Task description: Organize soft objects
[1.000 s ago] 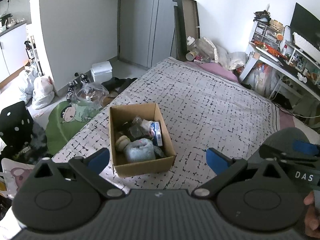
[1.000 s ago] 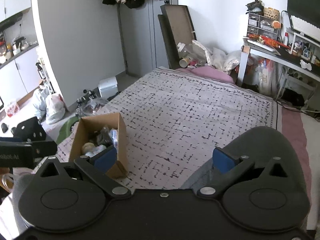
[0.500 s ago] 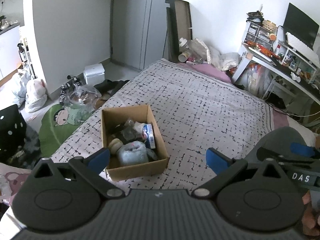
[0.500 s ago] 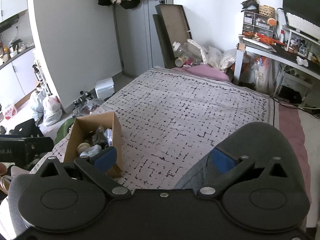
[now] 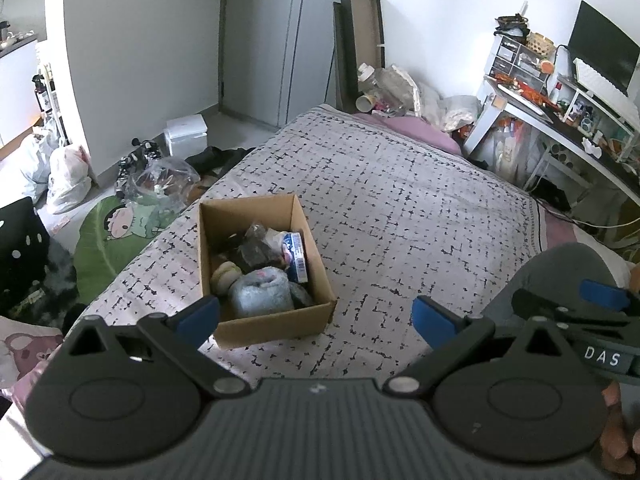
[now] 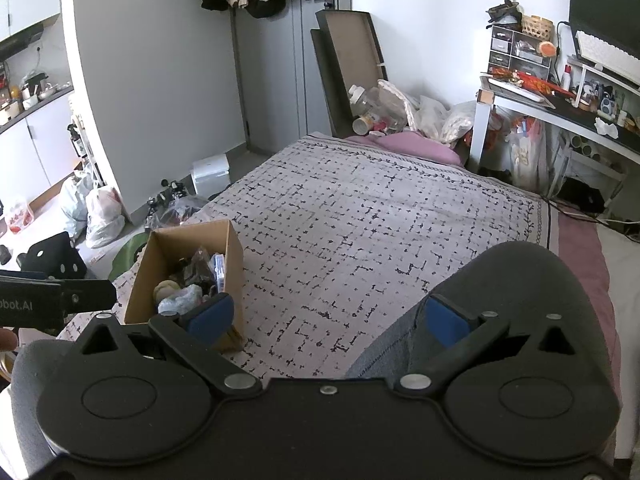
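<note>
Your left gripper [image 5: 316, 314] has its fingers wide apart, holding nothing. The box [image 5: 276, 324] sits just past its left finger [image 5: 198, 314]. Your right gripper [image 6: 326, 318] is spread wide and empty too.

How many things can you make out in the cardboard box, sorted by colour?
Inside the brown cardboard box, what shows clearly:
Grey-blue fuzzy roll: 1
Beige rounded soft item: 1
Blue-and-white packet: 1
Dark crinkly plastic bag: 1
Total: 4
</note>
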`<state>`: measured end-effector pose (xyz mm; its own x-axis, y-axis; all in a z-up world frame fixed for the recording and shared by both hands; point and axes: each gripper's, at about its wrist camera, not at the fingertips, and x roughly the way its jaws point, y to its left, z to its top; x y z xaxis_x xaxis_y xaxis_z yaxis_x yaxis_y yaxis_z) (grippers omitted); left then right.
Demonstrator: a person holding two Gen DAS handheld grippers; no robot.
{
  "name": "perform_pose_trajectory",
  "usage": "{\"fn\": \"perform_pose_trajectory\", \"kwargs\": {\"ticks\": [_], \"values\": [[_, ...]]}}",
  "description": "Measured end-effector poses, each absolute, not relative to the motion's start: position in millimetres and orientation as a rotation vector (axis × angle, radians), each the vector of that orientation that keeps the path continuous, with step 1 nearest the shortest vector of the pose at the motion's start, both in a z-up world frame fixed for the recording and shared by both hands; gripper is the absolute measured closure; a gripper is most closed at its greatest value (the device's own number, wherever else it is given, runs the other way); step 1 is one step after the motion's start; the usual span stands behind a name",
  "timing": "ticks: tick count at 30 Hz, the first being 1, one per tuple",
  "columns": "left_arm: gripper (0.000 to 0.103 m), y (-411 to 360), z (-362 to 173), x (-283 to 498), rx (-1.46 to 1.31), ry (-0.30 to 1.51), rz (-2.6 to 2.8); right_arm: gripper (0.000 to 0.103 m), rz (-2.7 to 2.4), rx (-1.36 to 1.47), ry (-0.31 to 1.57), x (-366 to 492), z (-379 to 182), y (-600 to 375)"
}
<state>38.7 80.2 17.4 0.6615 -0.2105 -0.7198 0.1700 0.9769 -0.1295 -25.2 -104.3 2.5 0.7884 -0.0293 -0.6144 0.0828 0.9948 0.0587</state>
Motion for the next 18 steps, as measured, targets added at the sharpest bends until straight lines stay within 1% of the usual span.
{"fn": "perform_pose_trajectory", "kwargs": {"ticks": [7,18], "values": [[0.001,81.6,18.3,36.6,-0.054,0.809,-0.209,0.000,-0.068,0.077,0.621,-29.1,7.3,-102.1],[0.001,78.3,19.8,34.9,-0.057,0.802,-0.212,0.000,-0.070,0.078,0.617,-28.6,7.5,-103.4]]}}
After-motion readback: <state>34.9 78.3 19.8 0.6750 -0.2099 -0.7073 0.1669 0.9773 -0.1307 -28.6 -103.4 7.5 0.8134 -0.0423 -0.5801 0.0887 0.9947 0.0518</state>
